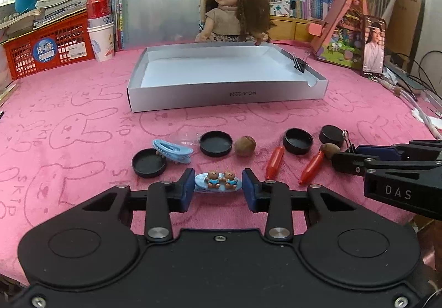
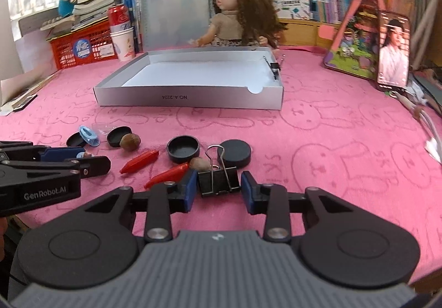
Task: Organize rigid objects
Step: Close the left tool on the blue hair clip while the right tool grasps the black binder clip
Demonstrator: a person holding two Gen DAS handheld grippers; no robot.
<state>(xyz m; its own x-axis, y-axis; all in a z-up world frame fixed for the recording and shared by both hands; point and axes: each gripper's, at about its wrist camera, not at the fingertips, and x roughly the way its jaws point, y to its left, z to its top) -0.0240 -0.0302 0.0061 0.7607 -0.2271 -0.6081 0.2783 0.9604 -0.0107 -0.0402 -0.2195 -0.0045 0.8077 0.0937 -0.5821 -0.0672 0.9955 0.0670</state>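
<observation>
1. A pink cloth printed with rabbit outlines is seen covering the table, with books, a red crate and a doll ranged along the far side.
2. A shallow grey box with a white floor is set in the middle of the cloth, in front of the doll; a black binder clip is fastened on its right wall.
3. The left gripper is lowered to the cloth near the front edge. A pale blue hair clip with two small bears lies between its blue pads; the pads are seen right at its ends, and whether they press on it cannot be told.
4. The right gripper is placed to the right of the left one. A second black binder clip stands between its pads with its wire handles raised; the left pad is at the clip's side, a slight gap is seen at the right pad, so a firm grip cannot be confirmed.
5. Between the grippers and the box, a loose row of small things is laid out: four black round lids, a light blue claw clip, two brown nuts and two red crayon-like sticks.
</observation>
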